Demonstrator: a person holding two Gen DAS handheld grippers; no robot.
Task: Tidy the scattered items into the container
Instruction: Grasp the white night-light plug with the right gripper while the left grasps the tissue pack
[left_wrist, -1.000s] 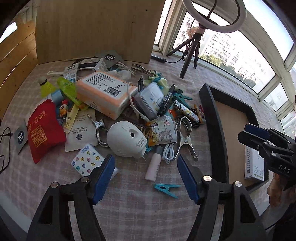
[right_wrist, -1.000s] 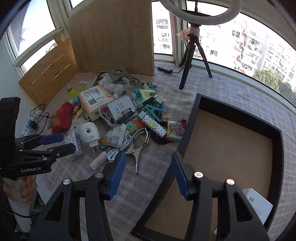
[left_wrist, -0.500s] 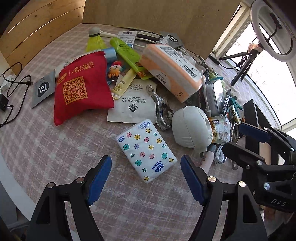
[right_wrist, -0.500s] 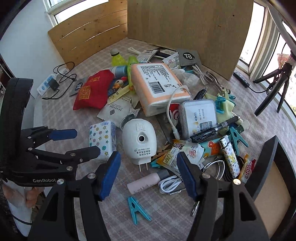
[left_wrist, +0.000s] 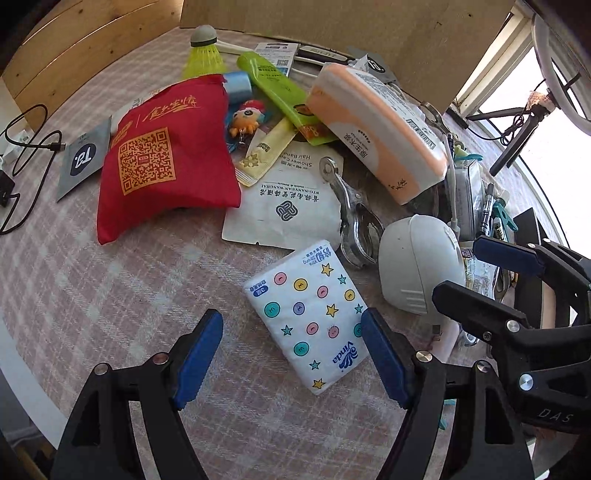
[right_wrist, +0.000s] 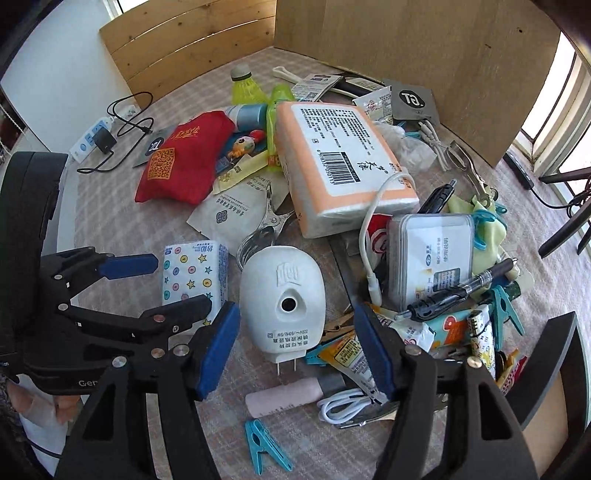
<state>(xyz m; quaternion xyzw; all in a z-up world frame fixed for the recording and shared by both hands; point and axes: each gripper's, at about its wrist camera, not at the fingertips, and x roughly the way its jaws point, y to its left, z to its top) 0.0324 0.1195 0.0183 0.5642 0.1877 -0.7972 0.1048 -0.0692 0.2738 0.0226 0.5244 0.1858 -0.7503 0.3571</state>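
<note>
Clutter covers the checked tablecloth (left_wrist: 92, 295): the tissue pack (left_wrist: 314, 317) lies between the spread fingers of the left gripper (left_wrist: 291, 354), untouched. At its three o'clock sits the white plug-in device (right_wrist: 282, 291), framed by the right gripper (right_wrist: 295, 350), jaws wide and empty. The red pouch (left_wrist: 166, 155) lies at eleven o'clock, the black container (right_wrist: 561, 350) at the far right edge
</note>
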